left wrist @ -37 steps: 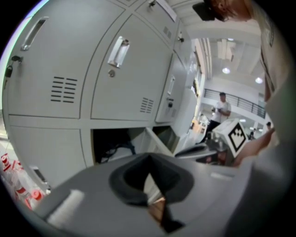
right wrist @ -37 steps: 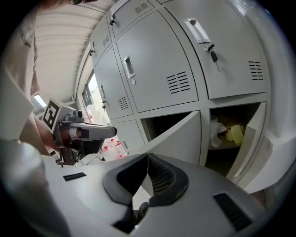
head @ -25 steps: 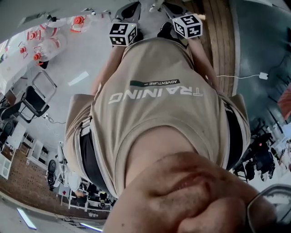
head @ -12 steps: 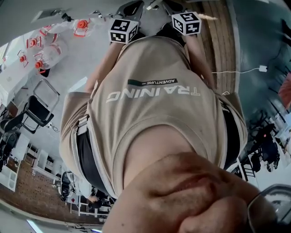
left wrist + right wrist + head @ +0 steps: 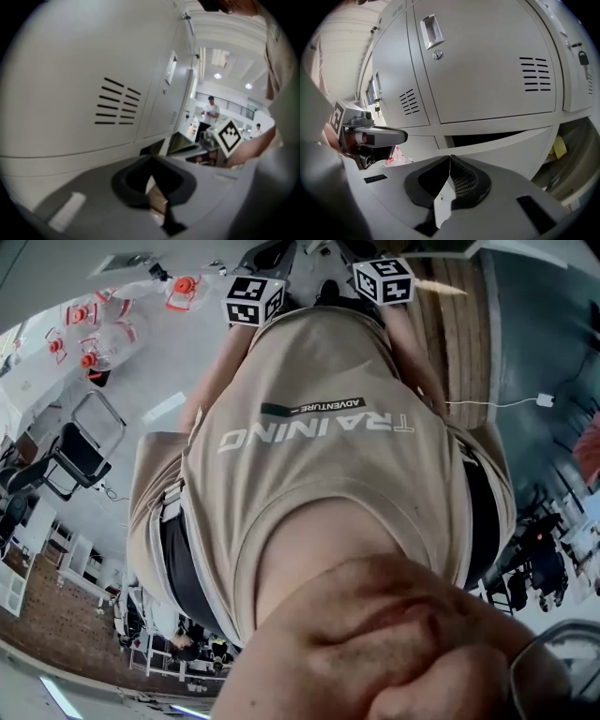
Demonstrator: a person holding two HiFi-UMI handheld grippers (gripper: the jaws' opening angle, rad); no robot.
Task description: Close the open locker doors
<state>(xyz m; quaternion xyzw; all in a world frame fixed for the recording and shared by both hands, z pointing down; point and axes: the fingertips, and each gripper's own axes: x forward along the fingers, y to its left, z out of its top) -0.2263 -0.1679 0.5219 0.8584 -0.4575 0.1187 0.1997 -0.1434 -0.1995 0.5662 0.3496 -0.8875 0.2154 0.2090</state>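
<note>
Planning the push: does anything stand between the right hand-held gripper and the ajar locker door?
Nothing visible does. The ajar locker door sits beyond the right hand-held gripper, with only open air between; the left hand-held gripper is off to one side.

Ajar door (image 5: 501, 145) below shut door (image 5: 487, 61), open compartment (image 5: 565, 161) to its R

head: steeply down at shirt (image 5: 319, 474) | gripper views: close, both facing lockers (image 5: 487, 70)

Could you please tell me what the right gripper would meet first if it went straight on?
Probably the ajar lower locker door, straight beyond the right gripper and its closed jaws, though depth is hard to judge.
</note>
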